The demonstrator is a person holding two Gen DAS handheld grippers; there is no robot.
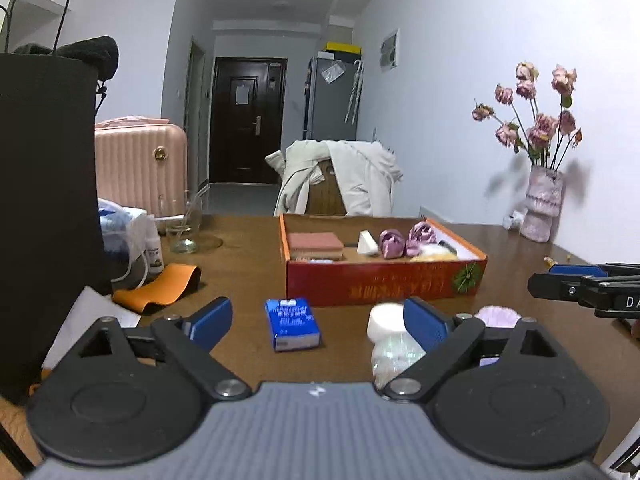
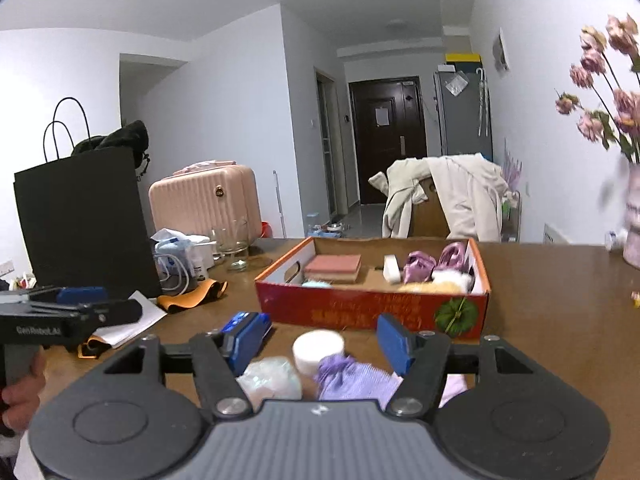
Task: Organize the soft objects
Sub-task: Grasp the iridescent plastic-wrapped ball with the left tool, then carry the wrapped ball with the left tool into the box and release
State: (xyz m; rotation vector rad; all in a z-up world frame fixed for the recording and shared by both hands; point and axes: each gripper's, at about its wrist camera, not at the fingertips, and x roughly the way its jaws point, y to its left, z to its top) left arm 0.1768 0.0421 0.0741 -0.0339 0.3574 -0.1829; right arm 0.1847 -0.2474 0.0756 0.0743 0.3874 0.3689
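Red box on surface already holds pink sponge, purple scrunchies, fluffy bits. Left: white round pad, clear wrap bundle, lilac cloth near box. Left tongs apart, empty; right tongs apart, empty.

Left gripper is pointing forward and slightly downward, jaws standing wide apart with nothing clamped between its blue pads. Right gripper is pointing likewise, jaws parted, gripping nothing. A hand is holding the left gripper's handle.
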